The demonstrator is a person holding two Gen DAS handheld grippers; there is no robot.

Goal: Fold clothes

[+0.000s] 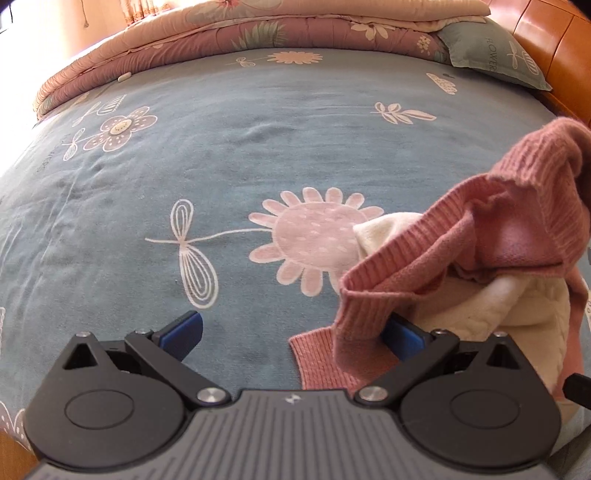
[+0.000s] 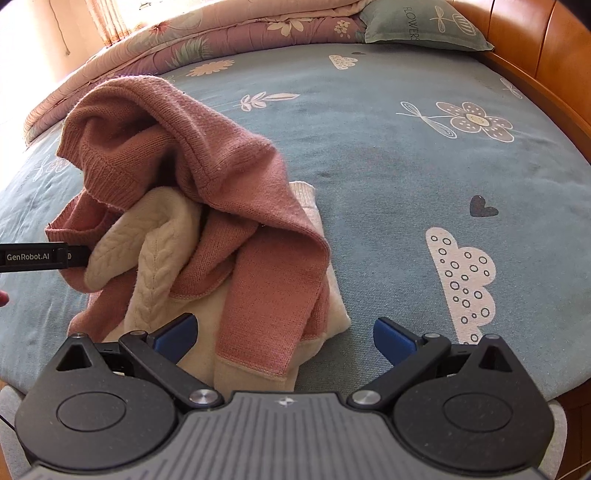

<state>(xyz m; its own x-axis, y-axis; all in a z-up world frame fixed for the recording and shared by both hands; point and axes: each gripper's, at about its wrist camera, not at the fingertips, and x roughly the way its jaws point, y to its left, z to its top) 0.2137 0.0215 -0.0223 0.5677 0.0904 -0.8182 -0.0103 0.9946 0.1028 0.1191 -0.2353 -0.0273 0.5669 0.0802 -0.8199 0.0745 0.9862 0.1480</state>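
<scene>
A crumpled pink knit sweater [image 2: 236, 206] lies in a heap on the blue flowered bedsheet [image 2: 388, 155], tangled with cream cable-knit fabric [image 2: 155, 258]; I cannot tell whether they are one garment. In the left wrist view the pink sweater [image 1: 461, 236] bulges up at the right. Its ribbed hem [image 1: 362, 325] hangs over the inner side of the right finger of my left gripper [image 1: 291, 334], which is open. My right gripper [image 2: 284, 338] is open too, with the heap's near edge lying between its fingers, closer to the left one. The left gripper's body [image 2: 44, 256] pokes in beside the heap.
A folded pink floral quilt [image 1: 221, 33] runs along the far side of the bed, with a grey-green pillow [image 2: 424, 26] next to it. An orange wooden headboard [image 2: 546, 74] curves along the right. Bare sheet [image 1: 203, 166] spreads left of the heap.
</scene>
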